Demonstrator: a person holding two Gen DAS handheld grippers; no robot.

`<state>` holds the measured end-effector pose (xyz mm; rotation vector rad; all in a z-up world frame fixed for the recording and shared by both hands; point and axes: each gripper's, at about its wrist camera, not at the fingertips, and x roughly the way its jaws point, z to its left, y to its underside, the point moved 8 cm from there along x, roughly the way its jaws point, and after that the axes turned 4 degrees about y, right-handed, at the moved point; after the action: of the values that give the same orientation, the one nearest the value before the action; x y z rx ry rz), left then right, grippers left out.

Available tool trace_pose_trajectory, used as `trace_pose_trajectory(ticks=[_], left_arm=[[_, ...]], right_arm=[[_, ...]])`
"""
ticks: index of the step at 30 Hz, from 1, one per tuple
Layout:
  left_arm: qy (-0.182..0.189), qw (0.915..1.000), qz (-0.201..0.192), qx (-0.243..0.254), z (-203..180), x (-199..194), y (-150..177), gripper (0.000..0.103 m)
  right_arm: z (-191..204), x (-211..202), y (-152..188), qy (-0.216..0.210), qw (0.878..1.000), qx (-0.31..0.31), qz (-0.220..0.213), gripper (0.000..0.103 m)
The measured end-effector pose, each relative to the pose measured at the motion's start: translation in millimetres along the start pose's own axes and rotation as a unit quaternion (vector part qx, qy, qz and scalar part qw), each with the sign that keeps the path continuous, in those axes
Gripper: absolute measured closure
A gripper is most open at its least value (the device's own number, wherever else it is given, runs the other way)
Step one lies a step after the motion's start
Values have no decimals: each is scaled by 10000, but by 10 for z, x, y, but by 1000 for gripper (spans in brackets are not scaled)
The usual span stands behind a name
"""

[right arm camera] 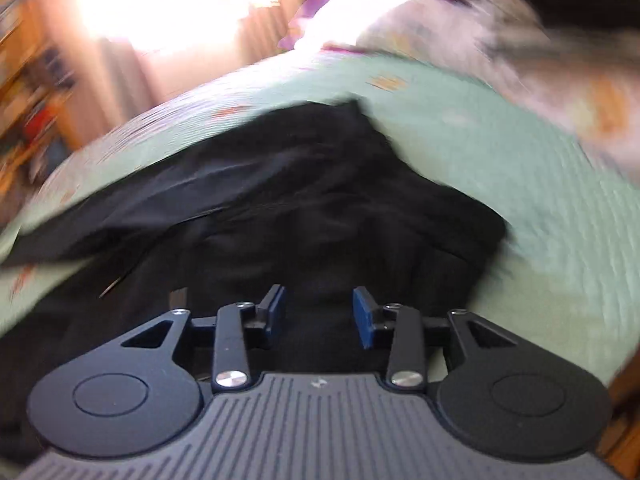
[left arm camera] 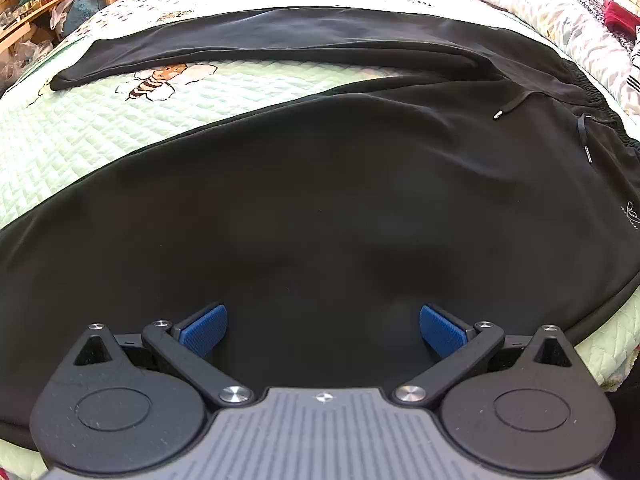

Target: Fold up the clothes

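The black trousers (left arm camera: 320, 184) lie spread flat on a green quilt (left arm camera: 80, 136) that covers a bed. One leg extends to the far left; the waistband with its drawstring (left arm camera: 516, 106) sits at the right. A bee print (left arm camera: 160, 80) shows on the quilt between the two legs.

The left gripper (left arm camera: 323, 330) hovers over the near leg, blue pads (left arm camera: 204, 330) spread wide, holding nothing.

The right wrist view is motion-blurred. The right gripper (right arm camera: 319, 312) sits above the trousers (right arm camera: 304, 200), fingers apart with a moderate gap and nothing between them.
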<state>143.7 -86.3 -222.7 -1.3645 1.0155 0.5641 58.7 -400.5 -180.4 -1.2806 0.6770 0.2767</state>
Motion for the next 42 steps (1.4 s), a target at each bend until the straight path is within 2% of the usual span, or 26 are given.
trace_pose_trajectory(ticks=[2,5,8,11,14,18,20,22,31,33,35,37,42], left_arm=[[-17,10000,0,0,-4,-1,7,0],[-43,10000,-1,1,-10,-2,18,0],[-41,10000,-6,13,-9,0,22,0],[-29,10000,-12,29,-6,2,24,0],[-16,10000,-27,43,-5,1,24,0],[15,10000,-57,37,2,0,33,0],[39,10000,-64,37,5,-3,38,0],[64,9999,-67,52,5,-6,40,0],[131,9999,-59,38,27,-8,30,0],[137,9999,-64,22,26,-11,31,0],[142,9999,-70,6,22,-16,34,0],[161,9998,-94,-6,23,-21,39,0],[238,9997,-109,12,33,-46,62,0]], right_arm=[[259,-8,57,-98,9980,-627,-40,45],[407,64,156,-23,9937,-1106,158,41],[71,292,303,390,9950,-700,592,42],[-106,150,285,255,9983,-130,515,47],[-62,-16,165,636,9974,-286,188,47],[264,-82,130,313,9983,-497,32,46],[380,11,216,247,9970,-697,237,45],[355,153,382,456,9945,-703,626,45],[449,-96,445,218,9977,-412,482,44],[532,-129,471,79,9980,-444,449,42],[640,-81,562,-52,9965,-572,612,32],[693,27,681,-81,9938,-637,907,32],[810,-72,726,-33,9936,-689,893,32]])
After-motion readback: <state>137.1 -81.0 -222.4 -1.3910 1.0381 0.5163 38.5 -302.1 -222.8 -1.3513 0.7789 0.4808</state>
